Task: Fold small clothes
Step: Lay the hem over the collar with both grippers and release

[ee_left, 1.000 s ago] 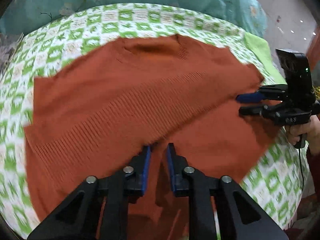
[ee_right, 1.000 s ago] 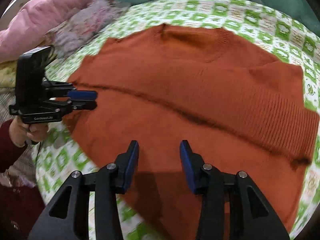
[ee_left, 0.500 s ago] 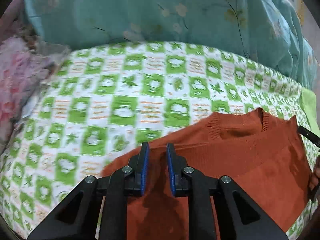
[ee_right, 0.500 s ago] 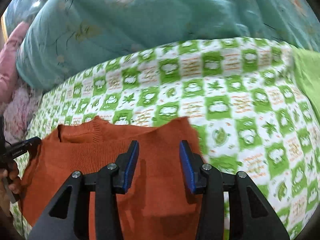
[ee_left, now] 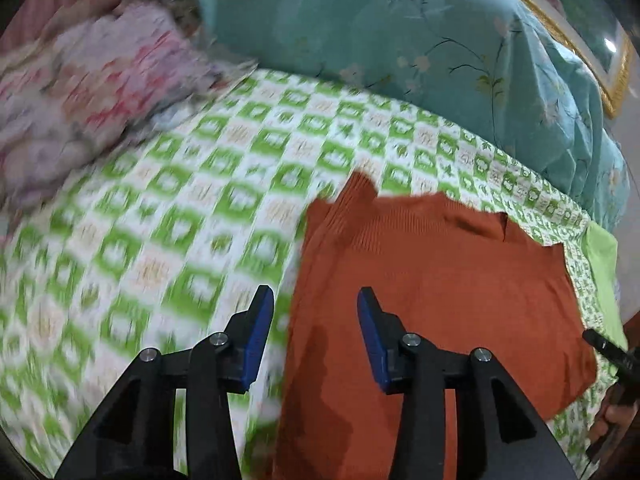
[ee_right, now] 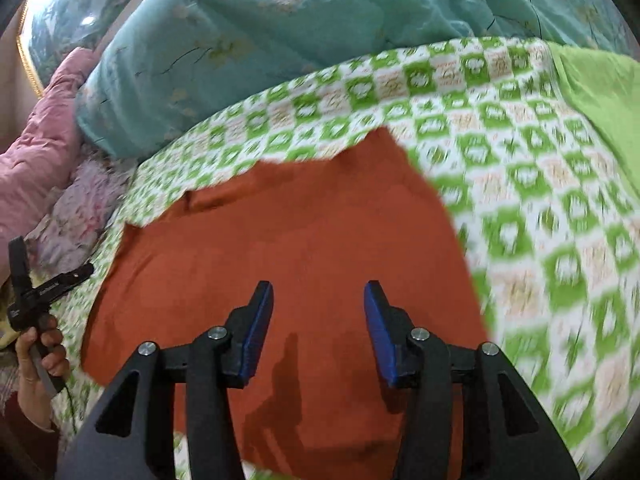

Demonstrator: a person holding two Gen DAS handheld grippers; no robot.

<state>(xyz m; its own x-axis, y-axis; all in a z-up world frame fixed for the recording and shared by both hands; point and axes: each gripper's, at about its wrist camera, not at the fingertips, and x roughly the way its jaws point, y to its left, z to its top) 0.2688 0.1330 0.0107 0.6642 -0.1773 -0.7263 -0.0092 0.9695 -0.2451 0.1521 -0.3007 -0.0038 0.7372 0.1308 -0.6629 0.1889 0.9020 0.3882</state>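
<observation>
A rust-orange knit sweater (ee_left: pixel 432 296) lies folded into a rough rectangle on the green-and-white checked bedspread (ee_left: pixel 168 240). It also shows in the right wrist view (ee_right: pixel 280 248). My left gripper (ee_left: pixel 316 320) is open and empty above the sweater's left edge. My right gripper (ee_right: pixel 318 316) is open and empty above the sweater's near part. The right gripper's tip shows at the right edge of the left wrist view (ee_left: pixel 612 354). The left gripper shows at the left edge of the right wrist view (ee_right: pixel 48 286), held in a hand.
A teal floral quilt (ee_left: pixel 400 40) is piled along the far side of the bed. Pink and floral bedding (ee_left: pixel 80 80) lies at the far left. A plain lime-green cloth (ee_right: pixel 600 92) lies at the bedspread's right edge.
Both grippers carried the sweater's near edge up toward the collar, folding it in half. The left gripper, shut on the fabric before, has opened and let go. Both have drawn back.
</observation>
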